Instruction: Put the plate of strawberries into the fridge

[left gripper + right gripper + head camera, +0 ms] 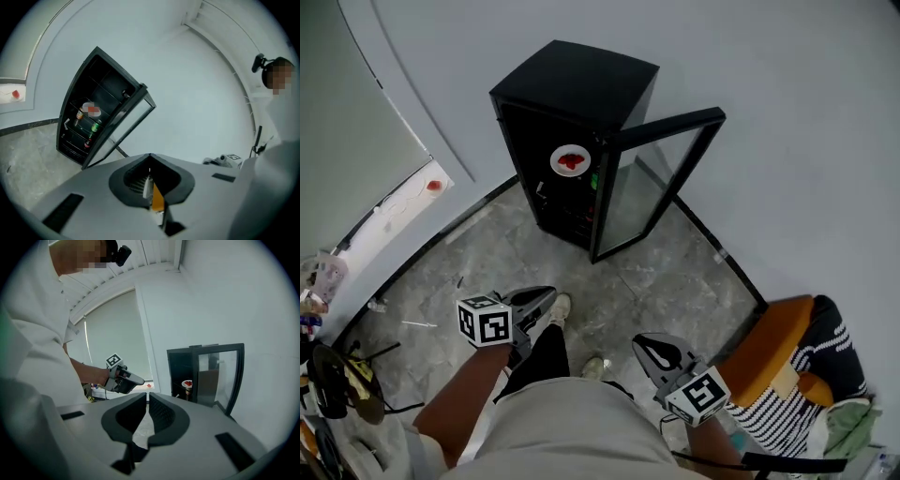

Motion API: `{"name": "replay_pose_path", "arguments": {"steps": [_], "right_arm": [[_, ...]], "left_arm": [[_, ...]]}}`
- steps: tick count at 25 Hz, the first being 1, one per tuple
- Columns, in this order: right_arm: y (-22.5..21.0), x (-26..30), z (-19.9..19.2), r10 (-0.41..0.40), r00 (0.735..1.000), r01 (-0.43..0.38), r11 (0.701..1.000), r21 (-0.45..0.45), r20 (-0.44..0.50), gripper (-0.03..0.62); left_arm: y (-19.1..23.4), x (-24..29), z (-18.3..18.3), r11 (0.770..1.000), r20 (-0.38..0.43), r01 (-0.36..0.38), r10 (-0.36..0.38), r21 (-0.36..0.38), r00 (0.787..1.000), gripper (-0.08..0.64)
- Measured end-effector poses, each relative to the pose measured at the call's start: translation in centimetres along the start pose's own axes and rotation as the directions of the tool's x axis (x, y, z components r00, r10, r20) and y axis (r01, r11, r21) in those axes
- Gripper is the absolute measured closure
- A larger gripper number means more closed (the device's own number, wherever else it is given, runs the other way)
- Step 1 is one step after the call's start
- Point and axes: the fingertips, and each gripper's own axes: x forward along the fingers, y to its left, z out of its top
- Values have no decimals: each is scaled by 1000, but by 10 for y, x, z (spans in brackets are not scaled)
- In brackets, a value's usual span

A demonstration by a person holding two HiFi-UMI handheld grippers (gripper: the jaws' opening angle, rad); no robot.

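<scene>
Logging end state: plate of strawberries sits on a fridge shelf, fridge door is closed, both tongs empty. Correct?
No: the fridge door stands open, as the head view shows. The rest holds: the plate of strawberries sits on a shelf in the fridge, and the left tongs and right tongs are empty.

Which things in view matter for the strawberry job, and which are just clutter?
Job: plate of strawberries, fridge, its open glass door.
Lying about: orange chair, striped cloth, bottles in the fridge.
</scene>
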Motion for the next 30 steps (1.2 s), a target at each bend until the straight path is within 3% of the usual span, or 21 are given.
{"name": "replay_pose_path", "arguments": {"steps": [6,10,15,23,30], "right_arm": [[37,-2,0,2,1000,-2,1000,-1,15,561],[62,7,2,-7,1000,7,1000,-7,17,561],[95,31,15,-31,999,31,999,-7,22,561],[166,84,28,-38,999,38,999,-14,-2,562],[213,131,34,-41,999,40,999,-27,-27,563]], "left_arm": [[-64,-36,-39,991,-76,110,-104,78,992,548],[-83,-59,-33,977,-76,154,-144,150,987,548],[-104,-95,-27,958,-56,249,-243,141,968,548],[-79,-174,-36,938,-87,283,-270,201,959,548],[-33,-225,-35,946,-91,261,-248,190,965,548]]}}
